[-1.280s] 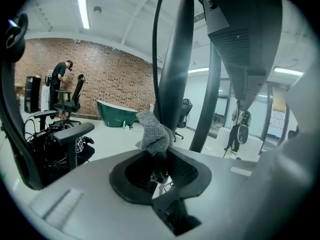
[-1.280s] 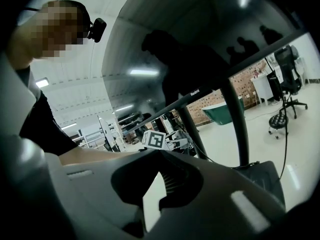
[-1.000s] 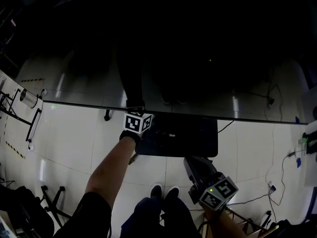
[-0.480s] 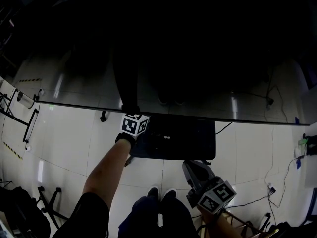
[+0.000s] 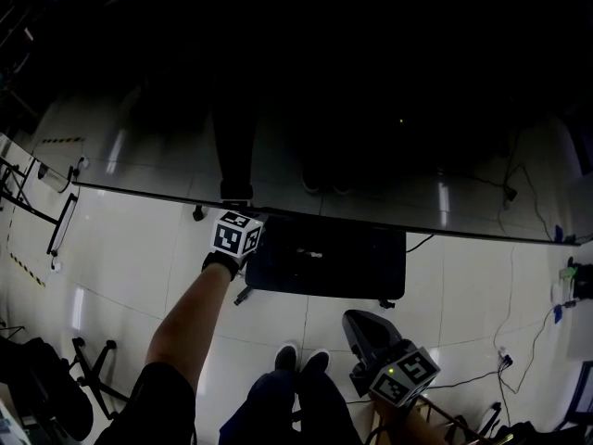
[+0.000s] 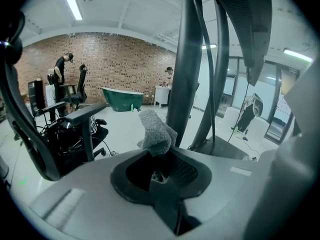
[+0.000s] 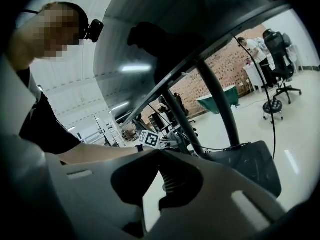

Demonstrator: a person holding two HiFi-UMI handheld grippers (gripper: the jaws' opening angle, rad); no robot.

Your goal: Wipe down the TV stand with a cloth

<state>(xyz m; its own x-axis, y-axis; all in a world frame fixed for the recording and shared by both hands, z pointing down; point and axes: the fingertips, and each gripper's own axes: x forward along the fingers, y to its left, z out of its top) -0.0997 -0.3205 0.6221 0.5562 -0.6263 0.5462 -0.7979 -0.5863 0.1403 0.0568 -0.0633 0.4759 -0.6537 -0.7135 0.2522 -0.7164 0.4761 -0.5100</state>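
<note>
The TV stand's black base plate (image 5: 329, 260) lies on the white floor under the big dark screen (image 5: 352, 109). My left gripper's marker cube (image 5: 236, 235) sits at the base plate's left end. In the left gripper view the left gripper (image 6: 159, 156) is shut on a grey knitted cloth (image 6: 156, 134), whose bunched end sticks up past the jaws in front of the stand's dark poles (image 6: 187, 59). My right gripper (image 5: 359, 321) hangs low near my feet, apart from the stand, shut with nothing in it (image 7: 159, 159). It faces the base plate (image 7: 250, 166).
A black office chair (image 6: 75, 129) stands left of the stand, with a green tub (image 6: 121, 98) and people at a brick wall behind. Cables (image 5: 519, 332) run over the floor at right. A black metal frame (image 5: 56, 221) stands at far left. My shoes (image 5: 306, 360) are just before the base.
My left gripper has sunk and shifted left along the base plate's left end, still holding the cloth. The right gripper has dropped a little toward the floor.
</note>
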